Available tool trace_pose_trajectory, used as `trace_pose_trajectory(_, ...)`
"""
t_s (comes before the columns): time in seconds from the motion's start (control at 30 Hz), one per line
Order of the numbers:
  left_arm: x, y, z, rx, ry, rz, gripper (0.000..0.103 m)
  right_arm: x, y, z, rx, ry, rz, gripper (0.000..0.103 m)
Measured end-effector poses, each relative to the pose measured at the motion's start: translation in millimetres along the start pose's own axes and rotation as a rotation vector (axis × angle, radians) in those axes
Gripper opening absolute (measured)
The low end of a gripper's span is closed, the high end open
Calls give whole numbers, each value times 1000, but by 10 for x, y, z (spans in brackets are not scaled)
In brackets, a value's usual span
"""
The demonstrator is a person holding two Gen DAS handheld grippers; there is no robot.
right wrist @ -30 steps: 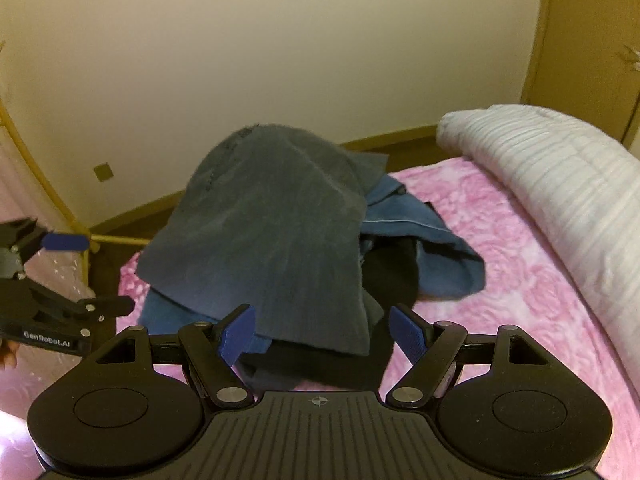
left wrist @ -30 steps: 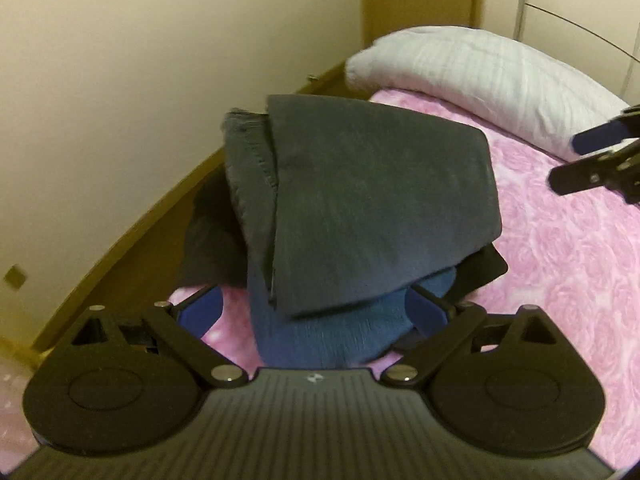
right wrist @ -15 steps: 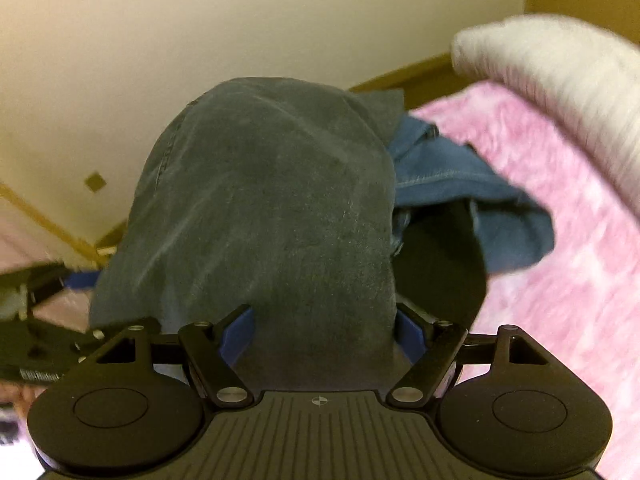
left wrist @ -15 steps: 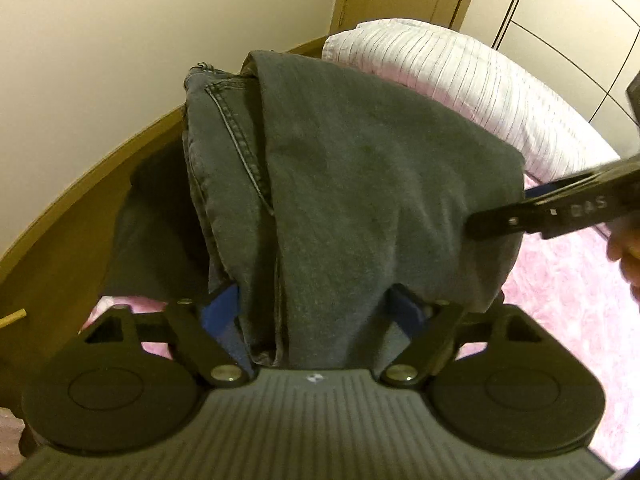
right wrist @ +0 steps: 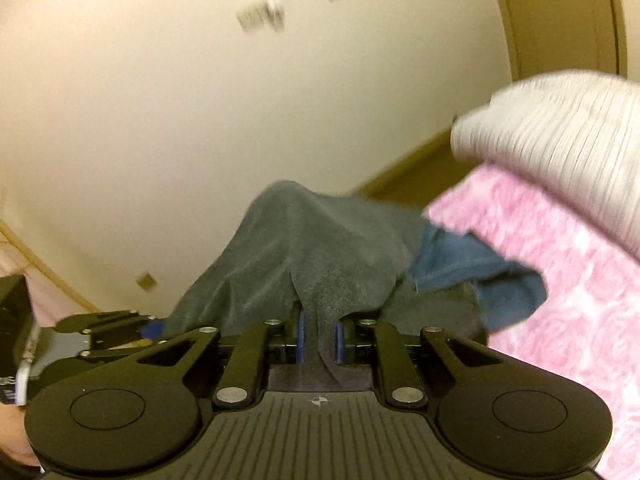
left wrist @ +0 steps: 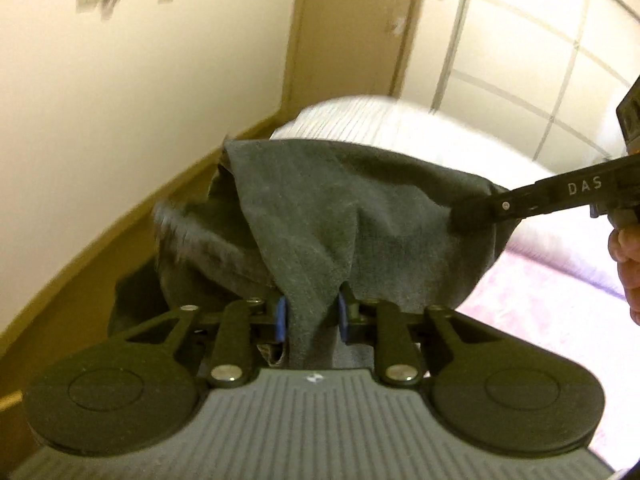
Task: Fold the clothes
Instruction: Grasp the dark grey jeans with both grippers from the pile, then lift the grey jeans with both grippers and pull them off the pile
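Dark grey jeans (left wrist: pixel 344 216) fill the middle of the left wrist view, lifted and bunched. My left gripper (left wrist: pixel 311 318) is shut on their near edge, with fabric pinched between the blue pads. The right gripper (left wrist: pixel 476 214) reaches in from the right and grips the far side of the same cloth. In the right wrist view the grey jeans (right wrist: pixel 312 248) rise like a tent, and my right gripper (right wrist: pixel 319 338) is shut on a fold of them. The left gripper (right wrist: pixel 120 326) shows at the lower left edge, partly hidden by cloth.
A blue garment (right wrist: pixel 480 276) and a darker one lie on the pink floral bedspread (right wrist: pixel 552 280) beside the jeans. A white striped pillow (right wrist: pixel 568 136) sits at the head of the bed. A cream wall and a wooden bed frame (left wrist: pixel 120 240) lie behind; a hand (left wrist: pixel 628 252) shows at right.
Both grippers went from open around the jeans to shut on them. The jeans have been lifted off the pile, and both views tilt upward toward the wall.
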State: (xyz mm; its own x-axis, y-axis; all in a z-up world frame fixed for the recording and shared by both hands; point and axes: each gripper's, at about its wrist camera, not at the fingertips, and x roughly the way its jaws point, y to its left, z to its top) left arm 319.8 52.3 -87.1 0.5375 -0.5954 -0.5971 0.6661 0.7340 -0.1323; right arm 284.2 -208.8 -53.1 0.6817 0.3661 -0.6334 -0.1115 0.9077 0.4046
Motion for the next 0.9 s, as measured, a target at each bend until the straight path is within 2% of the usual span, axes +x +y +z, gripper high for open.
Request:
trace_pose_trajectory(0.17, -483, -663, 53, 65, -86, -120, 18, -1025, -117, -160, 8, -120, 1, 12)
trace_pose_trajectory(0.3, -708, -1391, -204, 112, -67, -237, 18, -1821, -306, -568, 20, -153, -65, 12)
trace_pose_trajectory(0.4, -715, -1998, -584, 141, -2, -309, 18, -2308, -596, -1179, 81, -123, -127, 12)
trace_pose_trajectory(0.53, -496, -2802, -1439, 128, 159, -395, 18, -2882, -1027, -2099, 175, -69, -200, 12)
trace_pose_trajectory(0.63, -337, -3500, -2230, 188, 271, -443, 17, -3087, -1547, -2969, 293, 4, -252, 12)
trace_pose_trajectory(0.73, -225, -3998, -2847, 247, 361, -464, 17, -3213, -2029, -3763, 403, 88, -293, 13)
trace_pose_trajectory(0.8, -170, -4094, -2980, 293, 377, -480, 17, -3321, -2197, -4189, 464, 104, -294, 13)
trace_pose_trajectory(0.9, -87, -4238, -3180, 361, 401, -505, 17, -3473, -2218, -4580, 534, 85, -281, 13)
